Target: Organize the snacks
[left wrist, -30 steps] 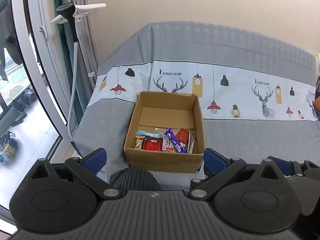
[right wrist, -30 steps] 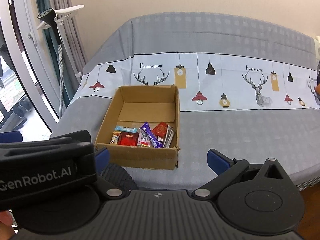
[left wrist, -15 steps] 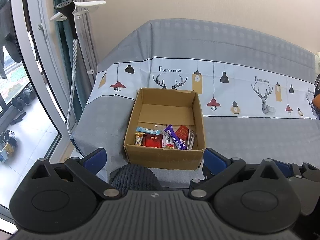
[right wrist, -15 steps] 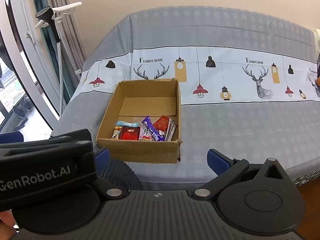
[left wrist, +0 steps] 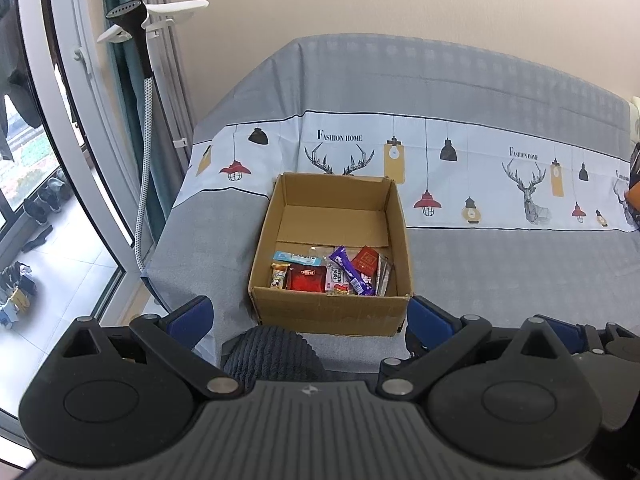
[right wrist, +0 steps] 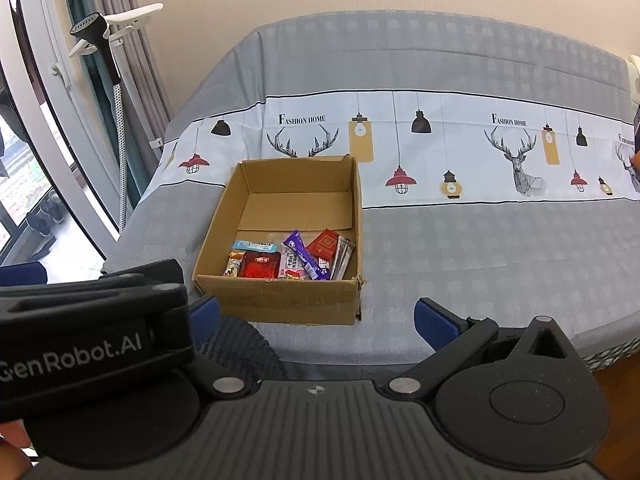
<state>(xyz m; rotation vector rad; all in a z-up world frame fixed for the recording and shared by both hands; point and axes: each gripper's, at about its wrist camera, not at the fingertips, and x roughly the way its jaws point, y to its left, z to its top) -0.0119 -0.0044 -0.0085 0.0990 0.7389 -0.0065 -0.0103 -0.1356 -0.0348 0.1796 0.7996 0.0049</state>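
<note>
1. Your left gripper [left wrist: 308, 316] and right gripper [right wrist: 316, 316] both gape wide, holding nothing.
2. One cardboard box [left wrist: 328, 312] sits on the bedspread [left wrist: 500, 264] just ahead of both.
3. Roughly seven snack packets [left wrist: 332, 272] line its near wall, left to right: blue, red, purple, red.

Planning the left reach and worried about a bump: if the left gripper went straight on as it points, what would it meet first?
Probably the near wall of the cardboard box, just ahead of the open left gripper; depth is uncertain.
</note>
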